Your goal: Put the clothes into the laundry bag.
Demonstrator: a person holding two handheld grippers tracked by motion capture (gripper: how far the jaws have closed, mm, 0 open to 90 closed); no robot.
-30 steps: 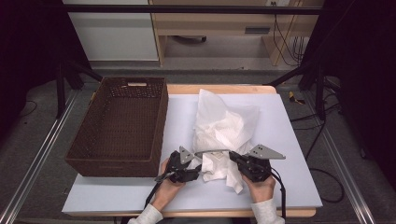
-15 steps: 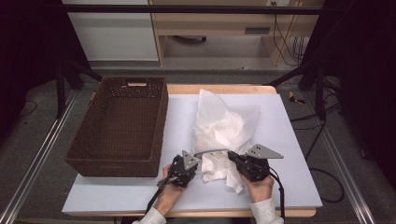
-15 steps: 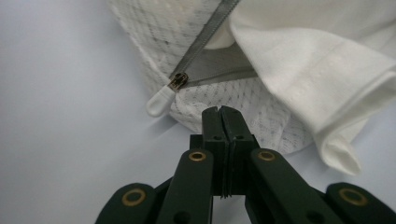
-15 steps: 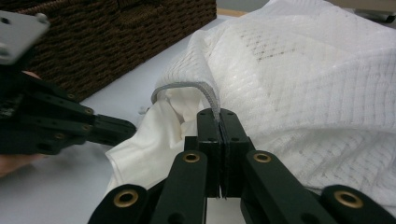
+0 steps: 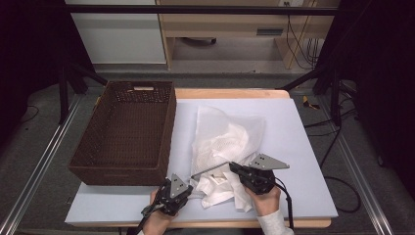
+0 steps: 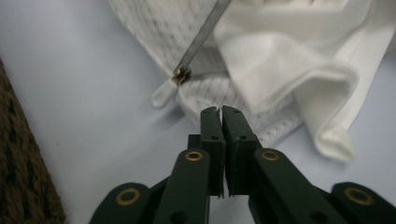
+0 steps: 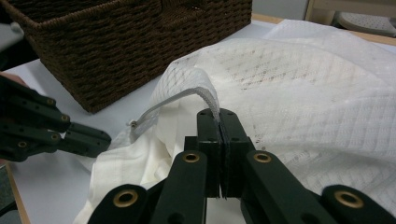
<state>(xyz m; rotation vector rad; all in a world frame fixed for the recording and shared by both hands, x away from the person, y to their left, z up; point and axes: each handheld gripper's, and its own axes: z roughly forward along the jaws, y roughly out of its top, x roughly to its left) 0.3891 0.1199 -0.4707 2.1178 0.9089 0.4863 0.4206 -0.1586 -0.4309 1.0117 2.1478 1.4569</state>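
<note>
High view: a white mesh bag [image 5: 227, 142] with a cloth [image 5: 220, 188] spilling out lies mid-table, right of the basket [image 5: 125, 129].

Left gripper view: the left gripper [image 6: 219, 111] has just closed with nothing between its jaws, just short of the zipper pull [image 6: 181, 74].

Right gripper view: the right gripper [image 7: 218, 115] is clamped on the bag's zipper tape [image 7: 187, 95].
</note>
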